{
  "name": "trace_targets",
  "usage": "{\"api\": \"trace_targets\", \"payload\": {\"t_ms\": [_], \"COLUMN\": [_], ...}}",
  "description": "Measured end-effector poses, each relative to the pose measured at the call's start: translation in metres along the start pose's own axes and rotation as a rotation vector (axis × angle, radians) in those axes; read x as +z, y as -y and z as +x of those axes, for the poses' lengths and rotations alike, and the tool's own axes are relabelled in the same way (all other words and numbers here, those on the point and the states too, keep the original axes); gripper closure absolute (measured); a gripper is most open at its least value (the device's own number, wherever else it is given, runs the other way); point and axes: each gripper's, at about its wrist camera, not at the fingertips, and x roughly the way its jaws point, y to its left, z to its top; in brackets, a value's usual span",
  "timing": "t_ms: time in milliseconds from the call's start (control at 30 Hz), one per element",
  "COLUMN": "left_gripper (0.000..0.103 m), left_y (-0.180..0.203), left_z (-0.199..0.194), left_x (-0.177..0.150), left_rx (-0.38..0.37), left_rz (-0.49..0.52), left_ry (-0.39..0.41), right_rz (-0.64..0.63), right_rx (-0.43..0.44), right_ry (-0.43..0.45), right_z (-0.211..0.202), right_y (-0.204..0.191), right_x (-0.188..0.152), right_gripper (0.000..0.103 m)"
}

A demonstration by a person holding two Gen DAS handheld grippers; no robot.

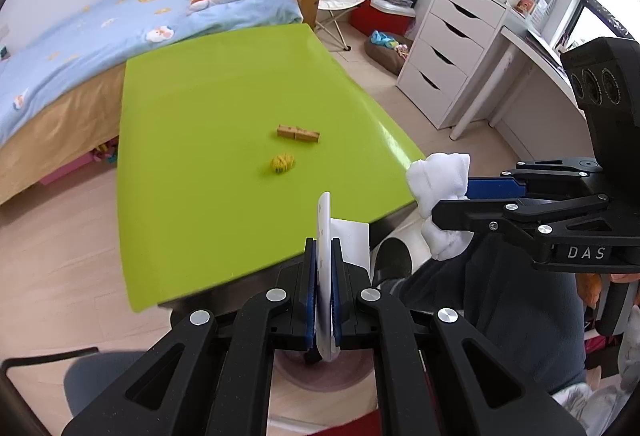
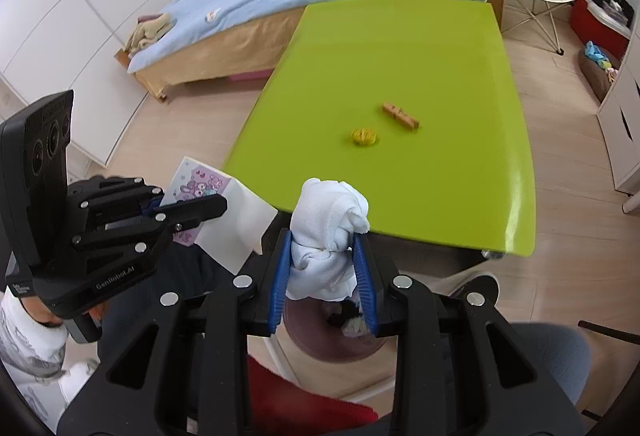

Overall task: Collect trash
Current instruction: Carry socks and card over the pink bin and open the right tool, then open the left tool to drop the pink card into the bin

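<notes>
L gripper (image 1: 324, 292) is clamped tight on a thin flat card (image 1: 325, 228), held edge-on; R gripper (image 2: 325, 268) is part-closed around a white tissue wad (image 2: 328, 224); bin (image 2: 336, 328) lies directly below R fingers (nearer than L); clothespin (image 2: 400, 115) and yellow scrap (image 2: 363, 137) sit on the green table (image 2: 440, 47), ahead.

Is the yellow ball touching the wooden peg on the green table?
Apart. In the right wrist view, a strip of bare green table shows between the yellow ball and the wooden peg; the left wrist view shows the same gap.

White tissue wad (image 2: 328, 232) clamped; flat card packet (image 1: 325, 236) edge-on, clamped
</notes>
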Motion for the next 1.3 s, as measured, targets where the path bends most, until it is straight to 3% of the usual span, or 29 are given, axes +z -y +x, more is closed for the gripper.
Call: {"api": "trace_targets", "payload": {"t_ms": [467,567,633,800,1033,1300], "left_gripper": [0.097,0.097,0.097,0.097,0.097,0.097], "left_y": [-0.011,-0.012,-0.013,-0.011,-0.004,0.01], "left_z": [-0.019,-0.02,-0.02,-0.017,-0.013,-0.008], "left_x": [-0.038,-0.04,-0.039,-0.04,-0.042,-0.043], "left_rx": [0.003,0.004,0.004,-0.003,-0.025,-0.058], "left_rz": [-0.06,-0.063,-0.068,-0.064,-0.038,0.013], "left_ry": [-0.012,-0.012,-0.01,-0.017,-0.034,-0.054], "right_rz": [-0.024,-0.03,-0.02,0.003,0.029,0.055], "right_rx": [0.05,0.058,0.057,0.075,0.024,0.004], "right_ry": [-0.093,-0.102,-0.102,-0.093,-0.049,-0.01], "right_z": [0.018,0.021,0.022,0.019,0.003,-0.012], "right_y": [-0.016,-0.018,-0.015,-0.009,-0.002,0.007], "right_x": [-0.041,-0.041,-0.041,-0.042,-0.042,-0.042], "right_gripper": [0.072,0.067,0.049,0.017,0.008,0.007]}}
